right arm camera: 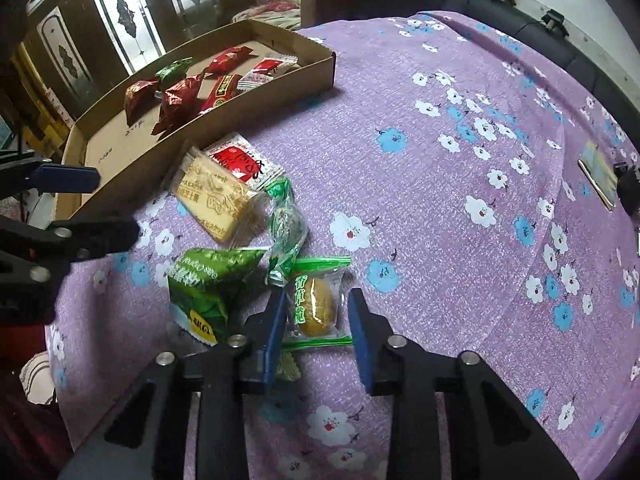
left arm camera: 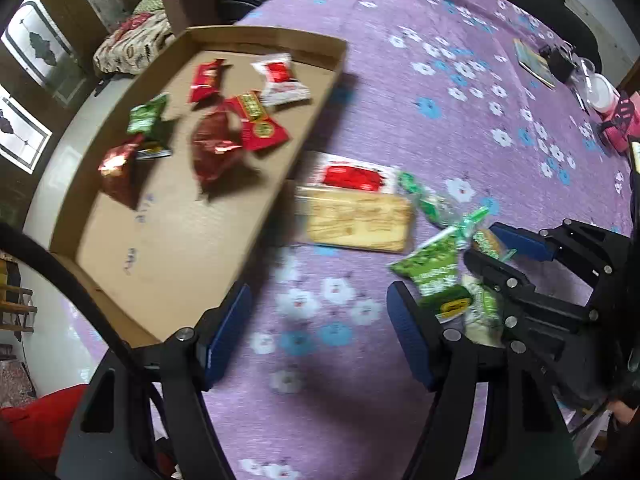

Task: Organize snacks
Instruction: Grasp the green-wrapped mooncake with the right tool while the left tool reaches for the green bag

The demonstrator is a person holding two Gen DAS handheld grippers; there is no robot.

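A shallow cardboard tray (left arm camera: 316, 92) (right arm camera: 280, 80) holds several red and green snack packs. Beside it on the purple flowered cloth lie a red-and-white pack (left arm camera: 352, 176) (right arm camera: 240, 160), a yellow biscuit pack (left arm camera: 360, 220) (right arm camera: 216, 200), a green pouch (left arm camera: 432, 268) (right arm camera: 208, 280) and twisted green wrappers (right arm camera: 286, 224). My right gripper (right arm camera: 316, 320) is open, its blue pads either side of a clear green-edged pack with a golden cake (right arm camera: 316, 308). My left gripper (left arm camera: 320, 328) is open and empty above the cloth near the tray's corner.
A book or card (left arm camera: 534, 62) (right arm camera: 598, 176), a black device (left arm camera: 558, 62), a white jar (left arm camera: 602, 92) and a pink item (left arm camera: 622, 124) sit at the far right of the cloth. A patterned cushion (left arm camera: 132, 44) lies beyond the tray.
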